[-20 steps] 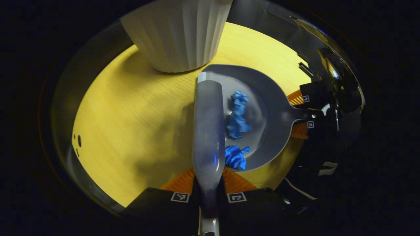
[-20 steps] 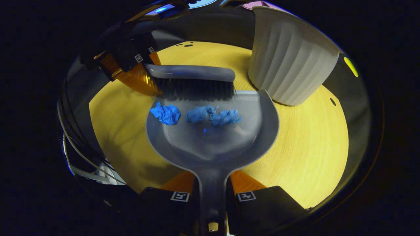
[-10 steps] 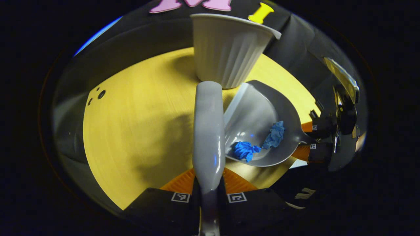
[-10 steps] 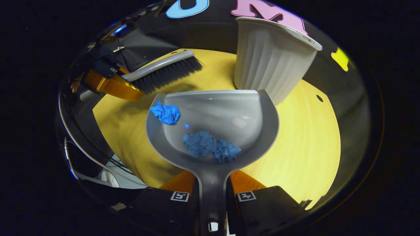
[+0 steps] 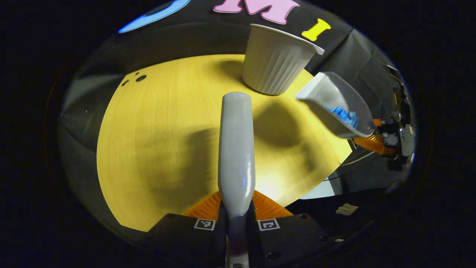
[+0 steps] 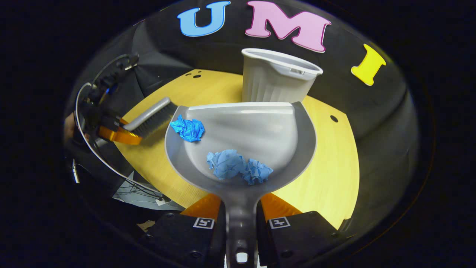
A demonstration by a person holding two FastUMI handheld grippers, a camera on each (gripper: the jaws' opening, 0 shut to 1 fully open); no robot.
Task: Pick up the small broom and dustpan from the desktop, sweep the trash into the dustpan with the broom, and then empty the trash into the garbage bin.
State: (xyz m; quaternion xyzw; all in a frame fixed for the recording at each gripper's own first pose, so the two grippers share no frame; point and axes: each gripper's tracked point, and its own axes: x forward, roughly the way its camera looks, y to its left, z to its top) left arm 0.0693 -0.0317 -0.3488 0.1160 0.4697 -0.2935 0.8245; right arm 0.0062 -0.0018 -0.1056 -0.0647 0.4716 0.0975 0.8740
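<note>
The right hand-held gripper [image 6: 241, 219] is clamped on the dustpan [image 6: 241, 141] handle, holding it above the desk [image 6: 334, 167] near the white garbage bin [image 6: 277, 80], with 3 blue paper wads [image 6: 238, 165] inside. The left hand-held gripper [image 5: 236, 216] grips the broom [image 5: 236, 149] handle.

A round yellow wood-grain tabletop [image 5: 160, 126] occupied the booth, with small dark holes [image 5: 140, 78] near its far edge. Broad shadows [image 5: 200, 149] lay across its surface. Thin cables [image 6: 83, 149] hung in loops beside the table's edge, and pale flooring [image 6: 128, 193] with further cables was visible below.
</note>
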